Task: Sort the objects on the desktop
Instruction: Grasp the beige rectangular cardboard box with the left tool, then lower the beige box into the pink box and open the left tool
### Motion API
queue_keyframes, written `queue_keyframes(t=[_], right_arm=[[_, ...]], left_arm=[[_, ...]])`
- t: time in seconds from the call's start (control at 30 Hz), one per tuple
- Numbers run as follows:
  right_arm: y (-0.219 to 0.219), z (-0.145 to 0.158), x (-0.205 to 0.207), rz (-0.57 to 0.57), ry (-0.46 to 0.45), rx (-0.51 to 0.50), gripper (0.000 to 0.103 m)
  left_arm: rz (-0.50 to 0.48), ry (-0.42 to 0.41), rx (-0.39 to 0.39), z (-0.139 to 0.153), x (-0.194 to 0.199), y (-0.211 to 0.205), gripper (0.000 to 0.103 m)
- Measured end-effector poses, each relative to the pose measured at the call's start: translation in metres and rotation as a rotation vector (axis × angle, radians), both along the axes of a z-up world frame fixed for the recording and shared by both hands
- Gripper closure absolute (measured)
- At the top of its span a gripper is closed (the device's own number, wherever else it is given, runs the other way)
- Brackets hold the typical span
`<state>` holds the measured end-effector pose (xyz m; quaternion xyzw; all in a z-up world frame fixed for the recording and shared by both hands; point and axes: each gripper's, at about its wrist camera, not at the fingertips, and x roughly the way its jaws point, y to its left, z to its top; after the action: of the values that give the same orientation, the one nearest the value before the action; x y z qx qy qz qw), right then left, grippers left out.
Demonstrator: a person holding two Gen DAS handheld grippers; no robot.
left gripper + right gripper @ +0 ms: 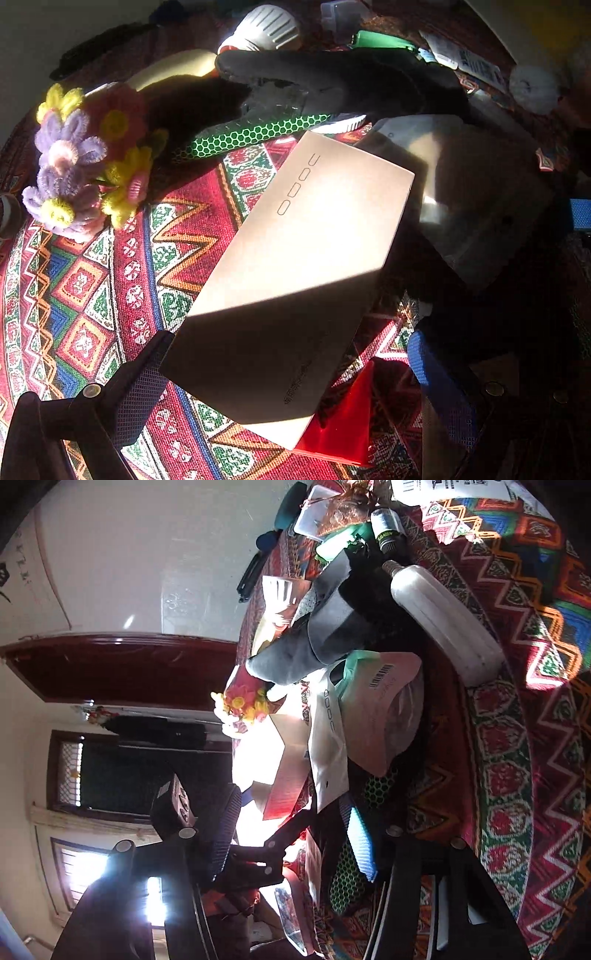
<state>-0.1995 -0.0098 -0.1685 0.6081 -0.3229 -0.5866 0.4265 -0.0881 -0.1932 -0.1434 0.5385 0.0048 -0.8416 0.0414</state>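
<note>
Lying on the patterned cloth (92, 295), the flat beige box (295, 277) is closed.

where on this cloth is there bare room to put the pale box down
The open cloth lies between the pipe-cleaner flowers and the pale box, by the left gripper. Beyond the box it is crowded: black glove, bulb, green lighter.

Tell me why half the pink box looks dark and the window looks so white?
Left wrist view: a hard shadow falls across the near half of the pink box, sunlight hitting the rest. Right wrist view: the window glares white from backlight, and fisheye bending curves the patterned tablecloth.
</note>
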Motion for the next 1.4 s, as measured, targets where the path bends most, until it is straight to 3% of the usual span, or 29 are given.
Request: queue_keyframes(t=[0.07,0.13,0.17,0.2,0.23,0.27,0.37,0.7,0.97,1.2,1.4], right_arm=[[-0.005,-0.006,-0.003,-0.002,-0.005,0.012,0.059],[-0.011,-0.012,-0.007,-0.005,-0.01,0.023,0.076],[-0.014,-0.015,-0.008,-0.006,-0.012,0.029,0.082],[-0.015,-0.015,-0.011,-0.014,-0.002,0.028,0.096],[-0.017,-0.015,-0.013,-0.021,0.009,0.027,0.1],[-0.018,-0.014,-0.014,-0.029,0.02,0.026,0.1],[-0.017,-0.003,-0.009,-0.035,0.055,-0.001,0.101],[0.015,0.052,0.009,-0.028,0.178,-0.077,0.102],[0.061,0.09,0.02,-0.071,0.259,-0.121,0.102],[0.131,0.148,0.045,-0.184,0.435,-0.15,0.102],[0.227,0.196,0.068,-0.4,0.618,-0.118,0.102]], left_arm=[[-0.006,0.008,0.006,-0.001,0.0,0.001,0.003],[-0.004,0.013,0.031,0.001,0.001,-0.002,0.007],[0.0,0.022,0.047,0.003,0.001,-0.003,0.013],[0.009,0.029,0.065,0.005,0.002,-0.006,0.016],[0.028,0.034,0.085,0.008,0.002,-0.01,0.026],[0.047,0.043,0.11,0.011,0.003,-0.015,0.036],[0.095,0.074,0.174,0.018,0.005,-0.027,0.048],[0.135,0.157,0.203,0.041,0.014,-0.026,0.051],[0.139,0.275,0.223,0.082,0.033,-0.007,0.051],[0.05,0.449,0.253,0.145,0.049,0.046,0.051],[-0.098,0.535,0.314,0.181,0.042,0.136,0.051]])
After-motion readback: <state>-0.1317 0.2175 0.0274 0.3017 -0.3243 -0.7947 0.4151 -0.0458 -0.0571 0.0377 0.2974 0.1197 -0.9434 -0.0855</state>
